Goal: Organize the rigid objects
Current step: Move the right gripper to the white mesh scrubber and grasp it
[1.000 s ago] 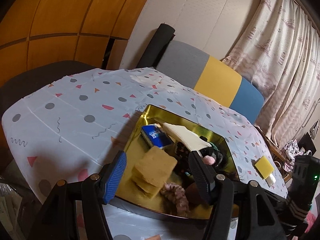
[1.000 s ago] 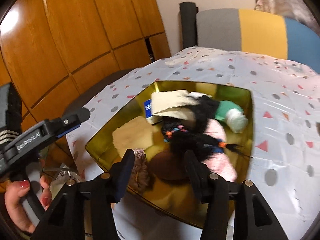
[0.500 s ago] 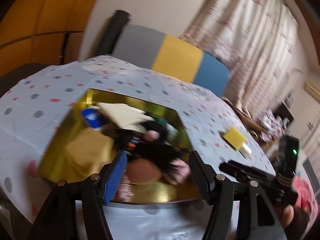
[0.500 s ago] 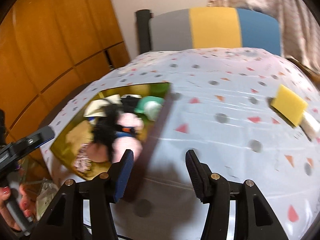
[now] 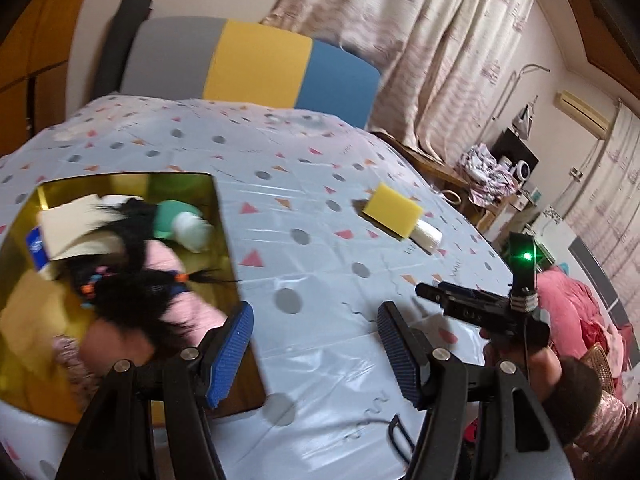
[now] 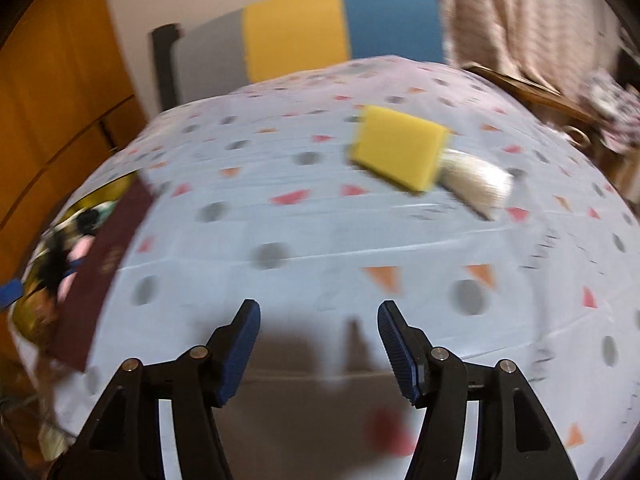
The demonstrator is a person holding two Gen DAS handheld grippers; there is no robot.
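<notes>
The yellow sponge [image 6: 398, 148] lies on the bench [image 6: 320, 240], up ahead of the right gripper [image 6: 318, 346] and a little to its right, well apart from its blue-padded jaws, which have just been opening and stand apart over bare cloth with nothing between them. It is a plain rectangular block of bright yellow foam, lying flat and slightly skewed, and a white object [image 6: 476, 184], too blurred in the right wrist view to name, lies touching its right end. In the left wrist view the same yellow sponge [image 5: 394, 210] sits farther out and to the right of the left gripper [image 5: 314, 338], whose jaws are also apart and empty above the cloth, and the white object [image 5: 428, 236] there looks like a short pale block just beside the sponge. The right gripper [image 5: 430, 294] shows in that view too, black with a green light, held low over the bench's right part in a hand [image 5: 532, 356]. The bench is covered with a pale blue cloth printed with grey dots and pink and orange triangles. To the left lies a gold tray [image 5: 222, 240] heaped with things: a doll with black hair [image 5: 128, 300] and pink clothing, a green and white piece [image 5: 180, 222], a beige card [image 5: 70, 222]. Behind the bench stands a grey, yellow and blue chair back [image 5: 256, 68], with pale curtains [image 5: 420, 40] beyond.
</notes>
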